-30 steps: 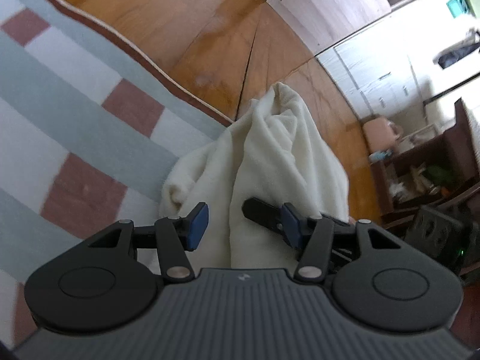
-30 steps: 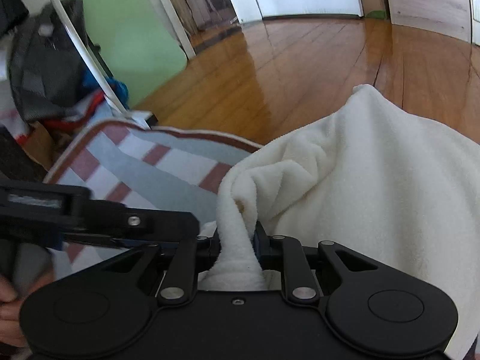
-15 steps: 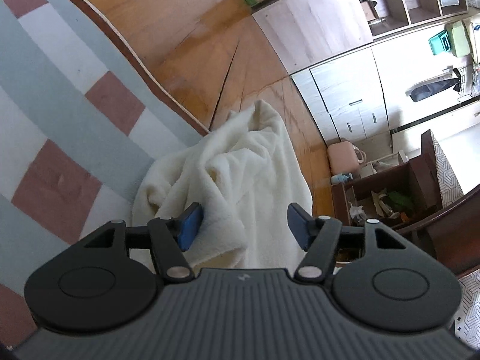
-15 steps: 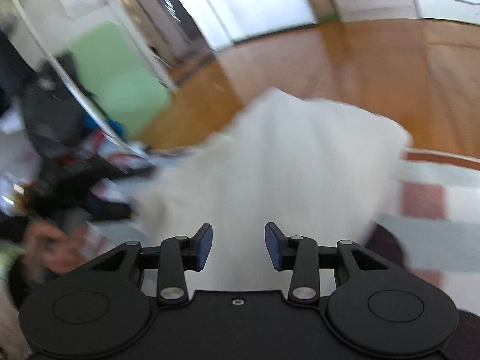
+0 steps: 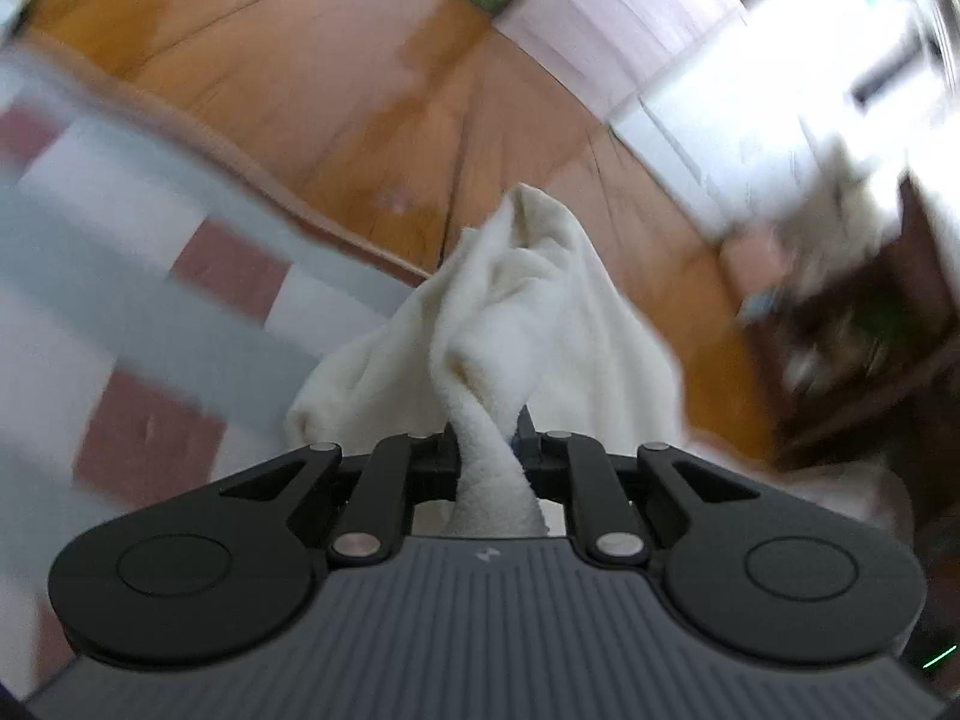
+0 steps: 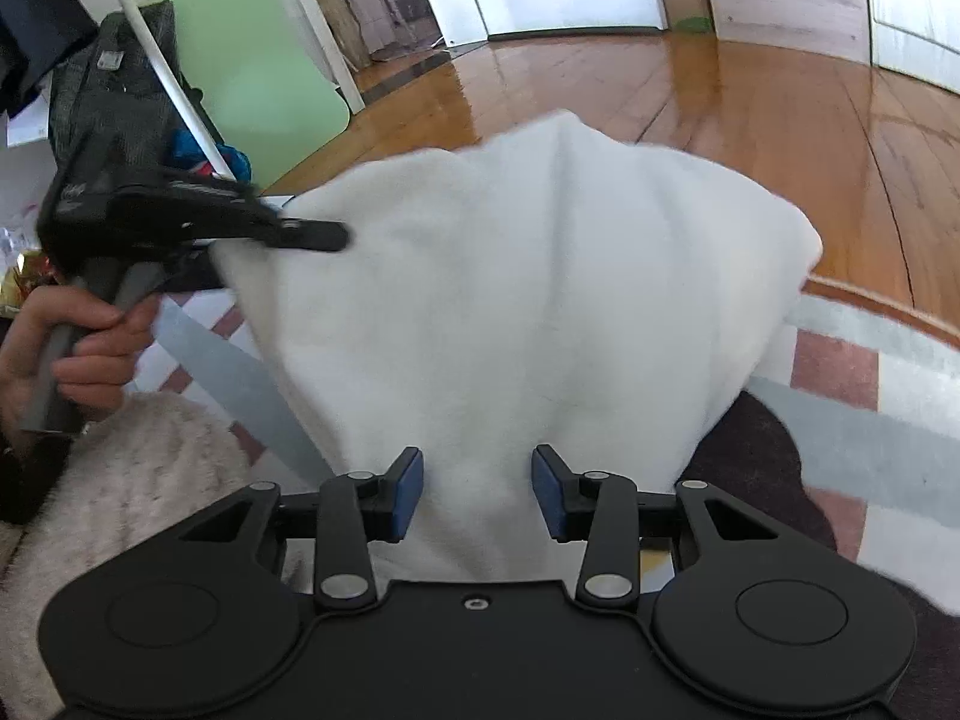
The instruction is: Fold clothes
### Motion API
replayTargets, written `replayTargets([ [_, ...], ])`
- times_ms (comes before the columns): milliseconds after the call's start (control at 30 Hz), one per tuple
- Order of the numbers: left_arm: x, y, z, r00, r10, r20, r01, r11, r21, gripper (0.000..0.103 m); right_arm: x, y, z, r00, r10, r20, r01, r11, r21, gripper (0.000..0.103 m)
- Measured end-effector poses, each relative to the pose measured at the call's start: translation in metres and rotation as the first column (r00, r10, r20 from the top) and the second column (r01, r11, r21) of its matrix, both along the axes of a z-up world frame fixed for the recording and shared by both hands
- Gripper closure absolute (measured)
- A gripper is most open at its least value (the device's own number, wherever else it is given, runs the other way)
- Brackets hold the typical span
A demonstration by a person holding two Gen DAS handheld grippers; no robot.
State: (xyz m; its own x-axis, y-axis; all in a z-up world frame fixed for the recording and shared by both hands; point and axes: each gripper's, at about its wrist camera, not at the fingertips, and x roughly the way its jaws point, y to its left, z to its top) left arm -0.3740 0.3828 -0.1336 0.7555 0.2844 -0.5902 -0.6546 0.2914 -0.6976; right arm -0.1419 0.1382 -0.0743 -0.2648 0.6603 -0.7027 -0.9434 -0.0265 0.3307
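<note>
left wrist view:
my left gripper: the jaws are closing, nearly together, and a twisted fold of the cream garment is pinched between them, running back toward the camera.
cream garment: it rises ahead of the fingers in a bunched peak, then drapes down over the edge of the striped rug and onto the wooden floor.
striped rug: grey, white and dull red blocks on the left, with a brown border where it meets the floor.
background: the view is blurred; white cupboards and dark furniture on the right are all i can make out.

right wrist view:
my right gripper: the jaws stand partly apart, blue pads showing, and nothing is pressed between them; the cloth lies just below and ahead of the gap.
cream garment: spread wide in front of me, held up at its left corner, its far edge over the floor and its right edge over the rug.
left gripper: seen from the side at the left, its tip at the garment's corner.
my left hand: wrapped round the grey handle below that tool.
other cloth: a pale fluffy piece at lower left, a dark piece under the garment's right side.
background: a green panel and a white pole at upper left.
</note>
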Motion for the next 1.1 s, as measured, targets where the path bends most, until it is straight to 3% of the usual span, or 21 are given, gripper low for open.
replayTargets([
  [67, -0.007, -0.005, -0.021, 0.995, 0.035, -0.089, -0.041, 0.997, -0.066, 0.091, 0.000, -0.003, -0.006, 1.000, -0.006, -0.019, 0.006, 1.000, -0.028, 0.057],
  [133, -0.001, -0.004, -0.025, 0.977, 0.059, -0.206, -0.073, 0.995, -0.064, 0.091, -0.006, -0.003, -0.017, 0.999, 0.040, -0.033, -0.042, 0.996, -0.074, 0.054],
  [200, 0.012, -0.008, -0.020, 0.951, 0.059, -0.303, -0.060, 0.998, 0.007, 0.089, -0.013, -0.002, -0.027, 0.991, 0.110, -0.082, -0.119, 0.986, -0.116, 0.054],
  [300, 0.033, -0.016, -0.010, 0.898, 0.062, -0.436, -0.007, 0.992, 0.127, 0.087, -0.009, -0.003, -0.037, 0.986, 0.076, -0.151, -0.095, 0.988, -0.122, 0.054],
  [400, 0.032, -0.028, 0.005, 0.844, 0.130, -0.521, -0.006, 0.973, 0.233, 0.066, -0.004, -0.006, -0.038, 0.979, 0.067, -0.192, -0.093, 0.987, -0.133, 0.054],
  [467, 0.026, -0.037, 0.017, 0.809, 0.192, -0.556, -0.014, 0.951, 0.308, 0.065, -0.007, -0.009, -0.038, 0.979, 0.090, -0.184, -0.116, 0.984, -0.138, 0.054],
  [533, 0.015, -0.044, 0.028, 0.807, 0.228, -0.544, -0.030, 0.937, 0.348, 0.067, -0.010, -0.012, -0.038, 0.978, 0.114, -0.173, -0.140, 0.980, -0.144, 0.054],
  [667, 0.002, -0.057, 0.058, 0.884, 0.228, -0.407, -0.053, 0.916, 0.397, 0.067, -0.009, -0.012, -0.014, 0.975, 0.166, -0.149, -0.183, 0.976, -0.113, 0.054],
  [733, 0.009, -0.054, 0.069, 0.931, 0.168, -0.325, -0.026, 0.916, 0.400, 0.067, -0.006, -0.009, -0.001, 0.974, 0.180, -0.141, -0.194, 0.977, -0.090, 0.054],
  [833, 0.038, -0.034, 0.067, 0.969, 0.007, -0.245, 0.075, 0.943, 0.325, 0.066, 0.016, 0.007, 0.019, 0.993, 0.054, -0.103, -0.053, 0.998, 0.016, 0.054],
  [933, 0.079, -0.004, 0.048, 0.968, -0.102, -0.228, 0.156, 0.960, 0.234, 0.066, 0.038, 0.025, 0.037, 0.994, -0.077, -0.072, 0.085, 0.989, 0.119, 0.054],
  [1100, 0.103, 0.034, 0.001, 0.928, -0.068, -0.367, 0.158, 0.963, 0.220, 0.064, 0.058, 0.075, 0.023, 0.960, -0.259, 0.107, 0.242, 0.958, 0.153, 0.051],
])
